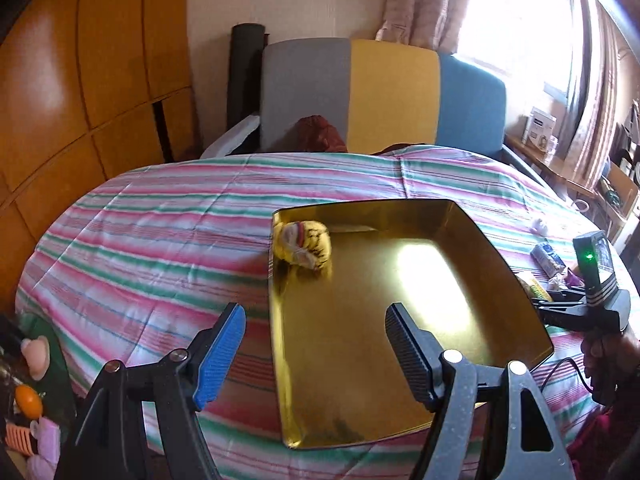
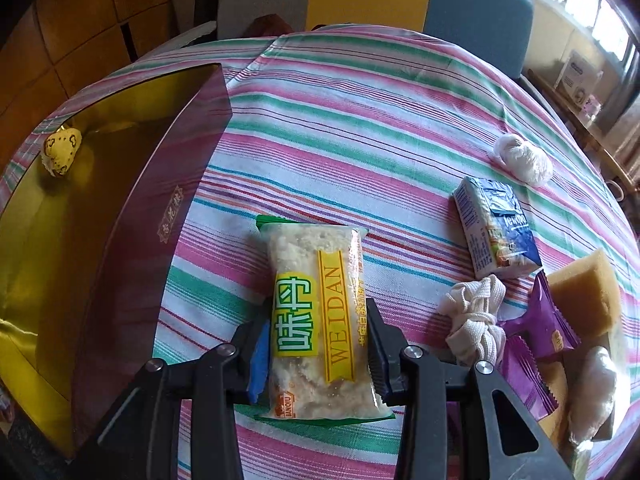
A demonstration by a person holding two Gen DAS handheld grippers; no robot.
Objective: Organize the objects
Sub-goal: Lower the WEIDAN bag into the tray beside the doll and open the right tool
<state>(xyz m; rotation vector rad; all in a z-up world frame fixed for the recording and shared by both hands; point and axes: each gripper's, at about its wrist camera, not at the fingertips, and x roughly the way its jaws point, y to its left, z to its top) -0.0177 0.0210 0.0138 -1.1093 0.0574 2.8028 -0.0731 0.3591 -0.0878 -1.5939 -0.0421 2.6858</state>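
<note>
Box (image 2: 132, 264): gold-lined, at the left of the striped cloth (image 2: 360, 92); only one small yellow wrapped item (image 2: 62, 152) lies in its far corner.
Left gripper (image 1: 316, 356): you hold it wide apart, empty, over the box's near edge.
Right gripper (image 2: 316, 344): your pads squeeze the Weidan snack pack (image 2: 316, 316), just right of the box; I judge it goes in next.
Left to do: blue carton (image 2: 496, 232), white cloth bundle (image 2: 476, 320), purple packet (image 2: 540, 340), sponge (image 2: 584, 292), white ball (image 2: 524, 160) lie outside the box, at right.
Progress: early, by my reckoning.
</note>
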